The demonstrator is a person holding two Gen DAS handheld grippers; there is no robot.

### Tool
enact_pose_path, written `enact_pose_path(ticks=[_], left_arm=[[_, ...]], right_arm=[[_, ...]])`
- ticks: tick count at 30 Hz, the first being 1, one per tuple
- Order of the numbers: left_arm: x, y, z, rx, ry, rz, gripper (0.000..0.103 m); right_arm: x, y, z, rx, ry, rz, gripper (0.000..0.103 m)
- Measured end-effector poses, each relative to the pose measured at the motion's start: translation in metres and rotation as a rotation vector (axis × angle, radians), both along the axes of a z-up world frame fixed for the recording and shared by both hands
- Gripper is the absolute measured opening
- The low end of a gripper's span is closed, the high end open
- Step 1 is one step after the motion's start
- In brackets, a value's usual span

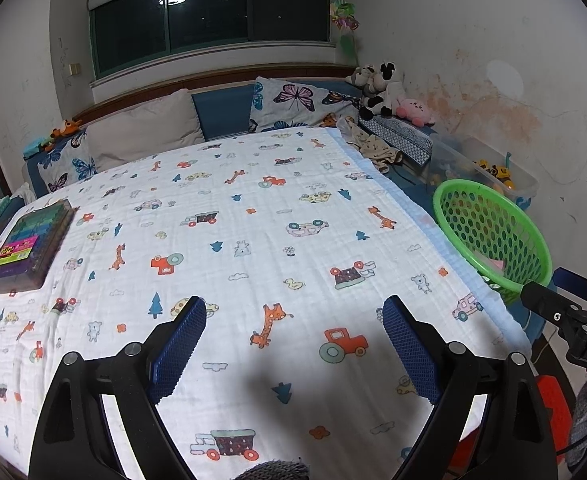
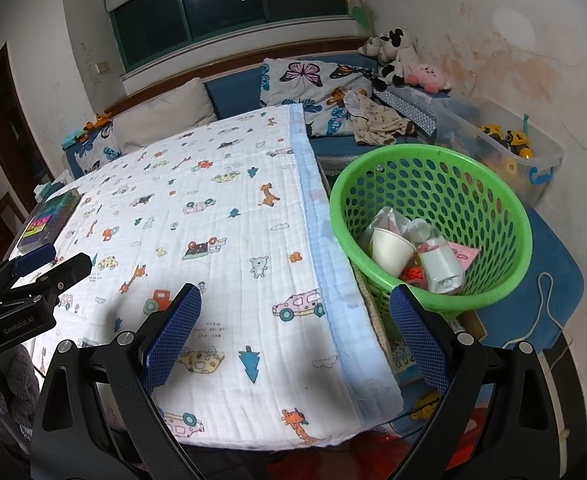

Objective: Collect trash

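A green perforated basket (image 2: pixel 505 208) sits tilted at the right edge of the bed; it also shows in the left wrist view as the green basket (image 1: pixel 489 232). Inside lie a white paper cup (image 2: pixel 389 250), a clear plastic bottle (image 2: pixel 439 264), crumpled wrappers and a pink scrap (image 2: pixel 464 256). My right gripper (image 2: pixel 295 294) is open and empty, hovering over the blanket just left of the basket. My left gripper (image 1: pixel 294 306) is open and empty above the middle of the patterned blanket (image 1: pixel 233 240). The left gripper's body (image 2: pixel 33 284) shows at the left of the right wrist view.
A colourful flat box (image 1: pixel 29 244) lies at the blanket's left edge. Pillows (image 1: pixel 297 100), plush toys (image 1: pixel 381 88) and crumpled clothing (image 1: pixel 377 148) are at the headboard. A clear bin of toys (image 2: pixel 509 148) stands behind the basket. A white cord (image 2: pixel 545 304) lies on the blue mat.
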State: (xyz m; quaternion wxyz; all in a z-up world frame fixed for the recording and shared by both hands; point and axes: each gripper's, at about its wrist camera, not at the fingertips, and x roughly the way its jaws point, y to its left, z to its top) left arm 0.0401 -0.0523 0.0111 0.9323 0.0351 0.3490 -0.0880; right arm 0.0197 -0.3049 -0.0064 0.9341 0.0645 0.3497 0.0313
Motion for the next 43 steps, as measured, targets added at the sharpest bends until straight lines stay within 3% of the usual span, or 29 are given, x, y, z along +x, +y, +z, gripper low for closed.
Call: enact_pose_path(ticks=[43], left_arm=[[-0.0027, -0.0026, 0.0000, 0.020, -0.019, 0.008, 0.087]], right_arm=[[-0.0015, 0.0014, -0.0027, 0.010, -0.002, -0.002, 0.095]])
